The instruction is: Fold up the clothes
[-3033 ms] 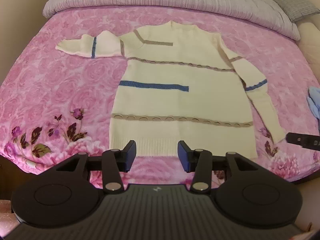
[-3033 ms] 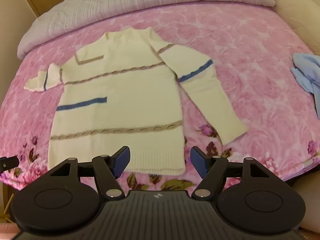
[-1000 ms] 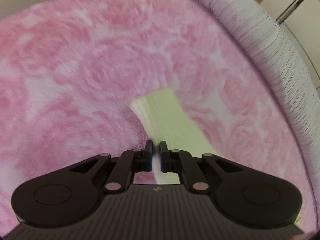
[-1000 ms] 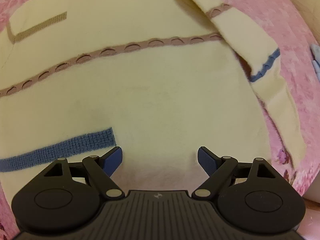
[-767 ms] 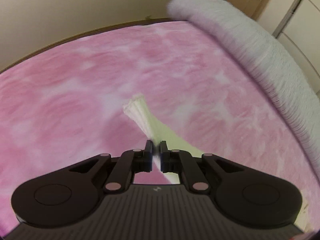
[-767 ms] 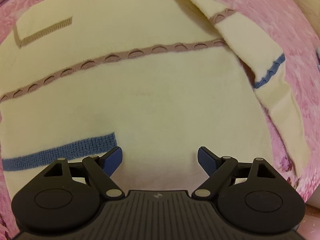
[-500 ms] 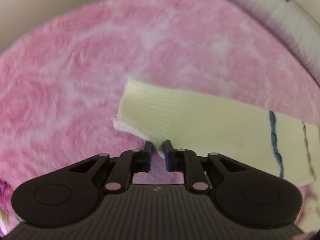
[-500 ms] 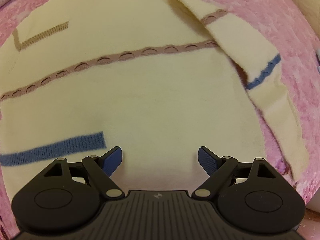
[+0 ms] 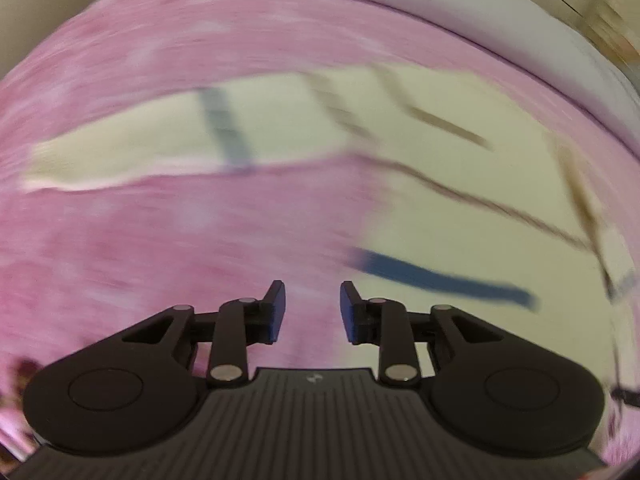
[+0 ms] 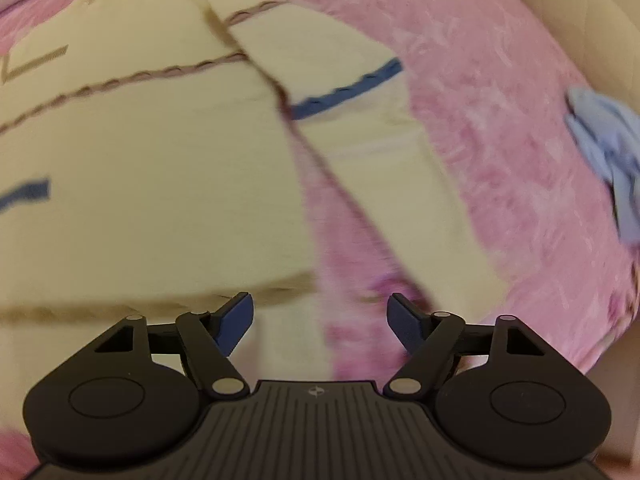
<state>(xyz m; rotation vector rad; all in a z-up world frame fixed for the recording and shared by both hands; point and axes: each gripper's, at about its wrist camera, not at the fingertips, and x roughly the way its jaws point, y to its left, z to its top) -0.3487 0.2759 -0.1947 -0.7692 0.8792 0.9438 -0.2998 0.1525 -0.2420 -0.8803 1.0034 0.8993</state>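
Sweater: cream knitted sweater (image 9: 460, 200) with blue and brown-beige stripes, spread flat on the pink rose-patterned bedspread (image 9: 168, 248); left wrist view is motion-blurred.
Body panel: fills the left half of the right wrist view (image 10: 160, 160), with a brown scalloped band across the chest, a short blue bar at the left edge and another brown band low down just ahead of the fingers.
Left sleeve: stretched straight out sideways from the shoulder over the pink cover (image 9: 152, 144), crossed by a blue-grey band, cuff end at the far left.
Right sleeve: angled down alongside the body (image 10: 380, 152), crossed by a blue scalloped stripe, with a strip of pink cover showing between sleeve and body lower down.
Left gripper: (image 9: 312, 312) jaws parted with nothing between them, above the pink cover just beside the sweater's side edge.
Right gripper: (image 10: 320, 320) jaws spread wide, holding nothing, above the sweater's lower right corner and the gap beside the sleeve.
Light blue cloth: crumpled piece (image 10: 608, 152) on the cover at the right edge, well apart from the sweater.
Grey blanket: pale ribbed roll (image 9: 500, 36) along the far side of the bed.
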